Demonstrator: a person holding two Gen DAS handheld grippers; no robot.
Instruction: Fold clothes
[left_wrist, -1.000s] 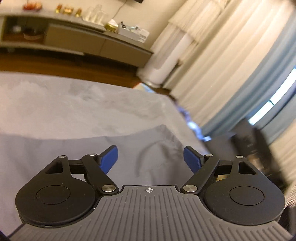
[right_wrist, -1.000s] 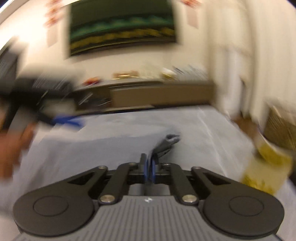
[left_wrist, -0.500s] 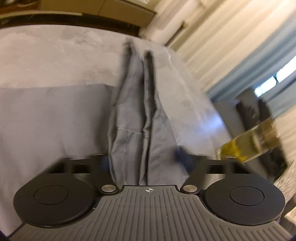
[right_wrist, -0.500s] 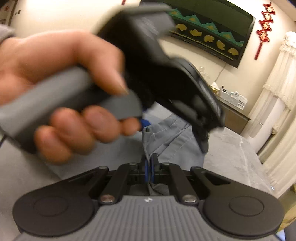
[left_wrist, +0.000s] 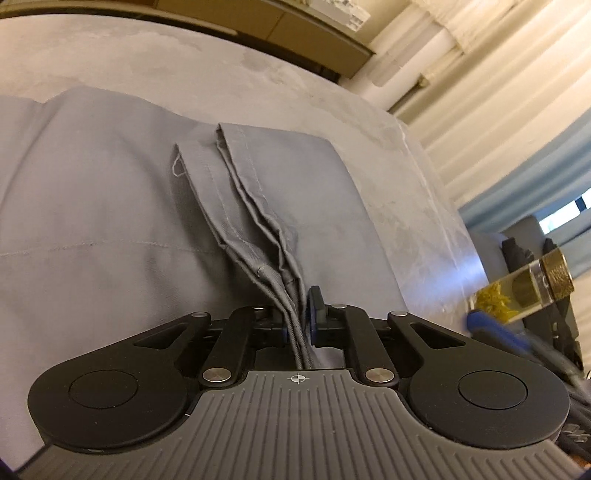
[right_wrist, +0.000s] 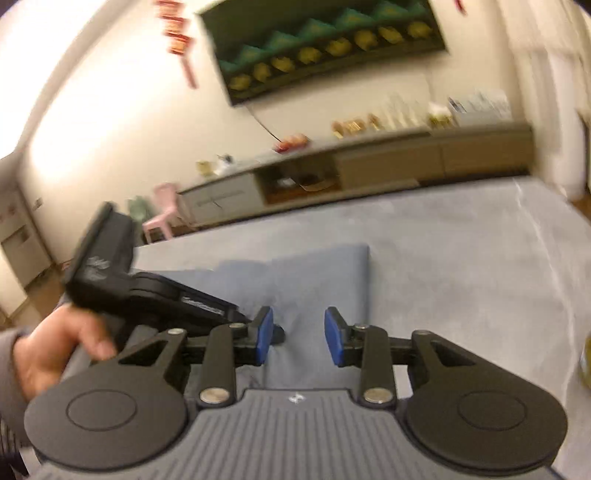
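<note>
**Left clamped on the hems, right spread wide**

My left hand-held gripper (left_wrist: 297, 319) is pinching a bunched stack of hemmed edges of the grey garment (left_wrist: 110, 206), which lies spread on the grey bed (left_wrist: 388, 122). My right hand-held gripper (right_wrist: 298, 334) is spread apart, nothing between its blue pads (right_wrist: 265, 334), hovering over a folded part of that garment. My left hand (right_wrist: 55, 350) and its tool sit just beside it on the left. One clear jar (left_wrist: 524, 288) with yellow contents and a gold lid stands off the bed's right side. One long cabinet (right_wrist: 369, 166) lines the far wall under one framed picture (right_wrist: 325, 44). Writing on the tool is too blurred to read.
</note>
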